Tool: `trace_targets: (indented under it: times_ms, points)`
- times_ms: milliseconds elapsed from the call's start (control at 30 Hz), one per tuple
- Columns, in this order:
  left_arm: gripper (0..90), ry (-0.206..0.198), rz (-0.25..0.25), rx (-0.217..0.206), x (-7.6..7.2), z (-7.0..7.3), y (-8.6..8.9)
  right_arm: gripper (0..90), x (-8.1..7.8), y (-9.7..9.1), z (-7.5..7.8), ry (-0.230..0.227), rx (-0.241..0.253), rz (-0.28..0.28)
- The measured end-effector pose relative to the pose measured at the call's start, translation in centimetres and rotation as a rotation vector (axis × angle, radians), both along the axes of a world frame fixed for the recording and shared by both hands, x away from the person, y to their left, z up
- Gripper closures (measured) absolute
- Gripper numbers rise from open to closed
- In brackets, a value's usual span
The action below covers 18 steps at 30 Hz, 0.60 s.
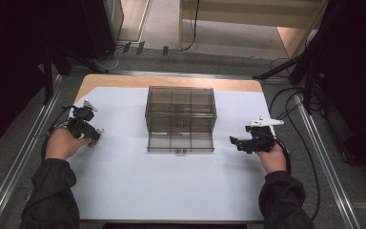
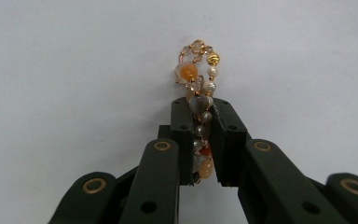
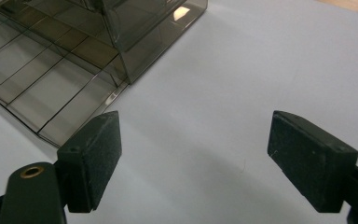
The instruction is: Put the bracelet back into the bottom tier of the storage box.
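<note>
1. A wooden table (image 1: 124, 80) carries everything — bare wood shows only as a strip along its far edge.
2. A white sheet (image 1: 162, 186) lies flat on the tabletop and covers nearly all of it.
3. A smoky transparent drawer box (image 1: 181, 107) stands on the sheet, centred and toward the far side — its bottom drawer (image 1: 180, 142) is pulled out toward the person, divided into compartments, resting just above the sheet.

High view down over the white sheet (image 1: 171, 186); both gripper views close above it.
</note>
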<state>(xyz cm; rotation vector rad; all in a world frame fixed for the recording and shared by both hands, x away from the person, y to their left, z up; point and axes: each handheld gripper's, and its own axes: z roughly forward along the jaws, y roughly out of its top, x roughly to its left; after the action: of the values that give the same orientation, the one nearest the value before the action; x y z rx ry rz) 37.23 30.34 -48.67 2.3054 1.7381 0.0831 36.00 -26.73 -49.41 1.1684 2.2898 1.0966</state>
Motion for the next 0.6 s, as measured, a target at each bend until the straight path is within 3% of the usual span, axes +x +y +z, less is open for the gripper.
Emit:
trace_targets:
  times_ms: [200,467,600]
  points:
    - [82.5,-0.021,-0.006,-0.064,-0.2,0.6,0.1,18.7,0.0,0.0,0.0,0.003,0.001,0.005]
    - [82.5,-0.061,-0.02,-0.112,-0.6,1.5,0.1,18.8,0.1,0.0,0.0,0.001,0.004,0.002]
    - [82.6,-0.113,-0.03,-0.13,-1.1,2.1,-0.1,18.8,0.2,0.2,0.0,0.0,0.007,0.005]
